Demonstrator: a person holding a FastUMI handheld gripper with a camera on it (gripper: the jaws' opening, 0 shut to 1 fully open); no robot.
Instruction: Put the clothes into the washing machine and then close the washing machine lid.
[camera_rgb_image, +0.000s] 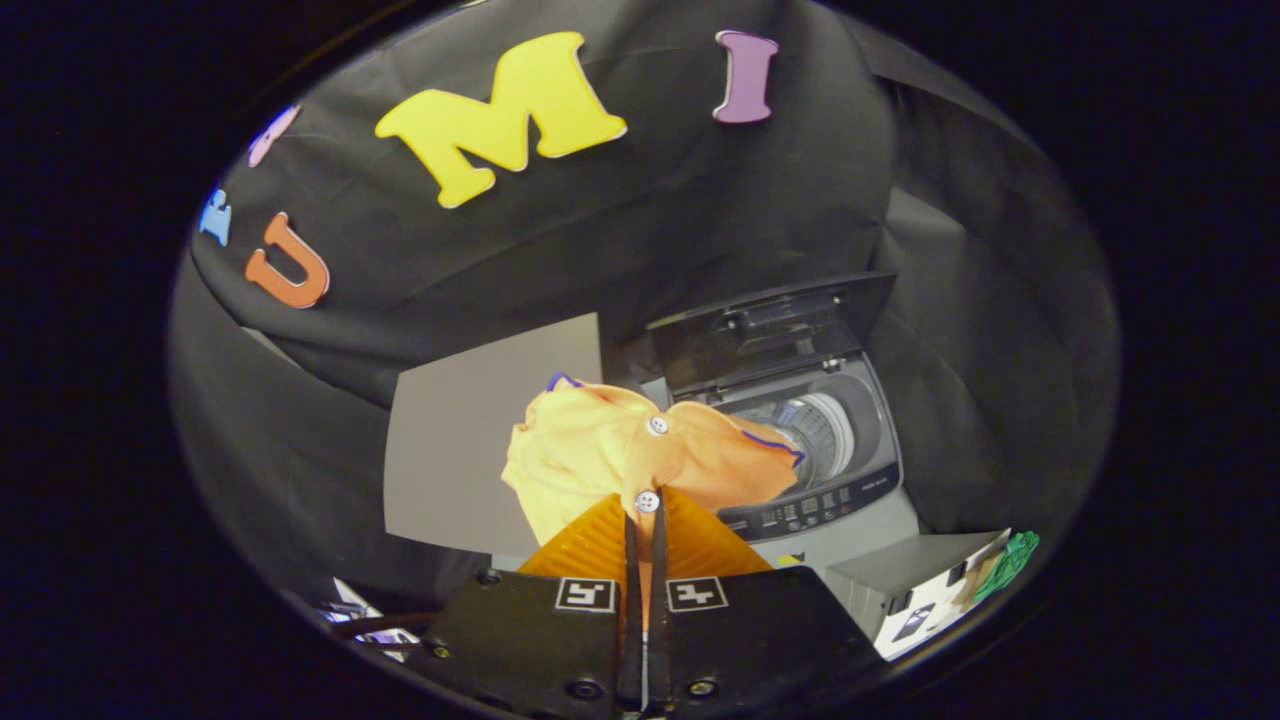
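Gripper (645, 520) at lower centre of the frame, fingers drawn together with only a thin slit between them, clamped on a fold of the yellow-orange garment (620, 455). The cloth is pinched at the fingertips, next to a white button (648, 501) that sits right at the tips. A second white button (657, 425) shows higher up on the fabric, near centre frame.

The garment bunches up just ahead of the fingers and spreads to both sides, lifted clear of the surface below. Dark blue trim runs along its right edge and shows again as a small loop at its upper left. Its right lobe overlaps the front left part of the washing machine (850, 500) in the picture.

The washing machine stands beyond the fingers, right of centre. Its lid (770, 325) is open, tilted up and back. The drum (815, 425) is visible under it, pale and ribbed; contents cannot be made out. A control panel (815, 505) with small buttons runs along the front edge.

A grey panel (470, 440) stands left of the garment, against the black cloth wall. At lower right, a white box (940, 590) with something green (1012, 560) at its end.
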